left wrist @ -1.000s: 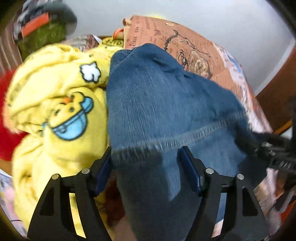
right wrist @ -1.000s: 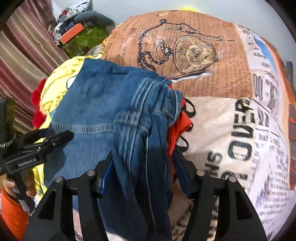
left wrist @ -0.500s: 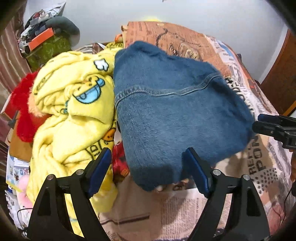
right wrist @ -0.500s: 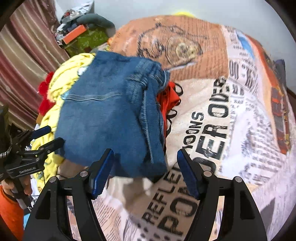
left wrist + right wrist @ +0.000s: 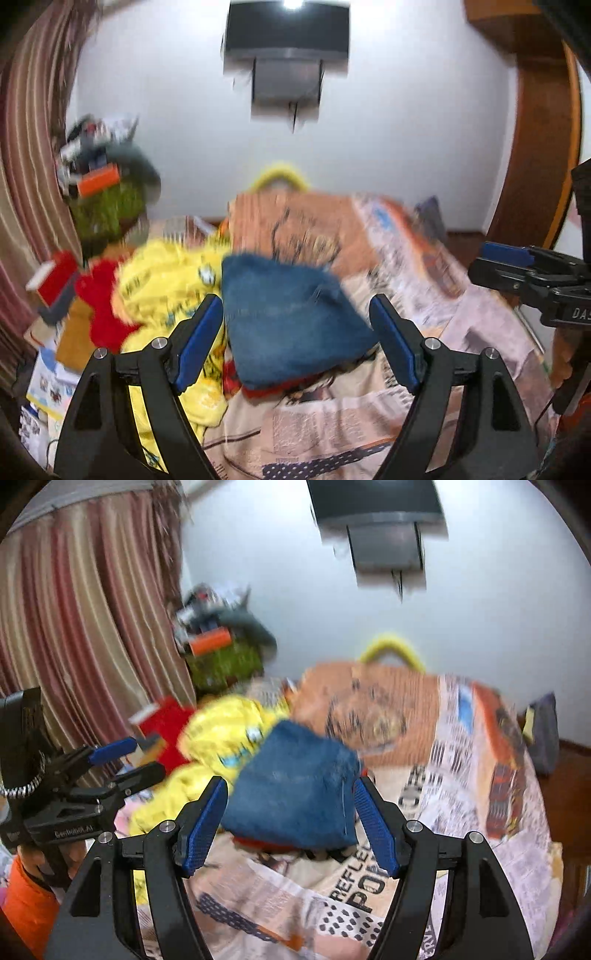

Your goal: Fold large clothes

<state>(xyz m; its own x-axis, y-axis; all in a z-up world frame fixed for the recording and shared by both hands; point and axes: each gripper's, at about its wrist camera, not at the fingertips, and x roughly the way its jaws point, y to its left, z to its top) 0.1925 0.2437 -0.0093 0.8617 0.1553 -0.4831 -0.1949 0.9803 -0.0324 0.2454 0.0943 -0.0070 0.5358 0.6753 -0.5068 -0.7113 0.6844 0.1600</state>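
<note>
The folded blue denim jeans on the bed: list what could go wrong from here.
1. The folded blue denim jeans lie on a red-orange garment, so they may slide or slump.
2. The yellow cartoon-print fleece touches the jeans' left edge; pulling it away might undo the fold.

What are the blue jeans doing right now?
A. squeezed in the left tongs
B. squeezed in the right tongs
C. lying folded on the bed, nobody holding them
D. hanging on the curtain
C: the jeans lie folded on the bed, and both the left tongs and the right tongs are open, holding nothing.
</note>
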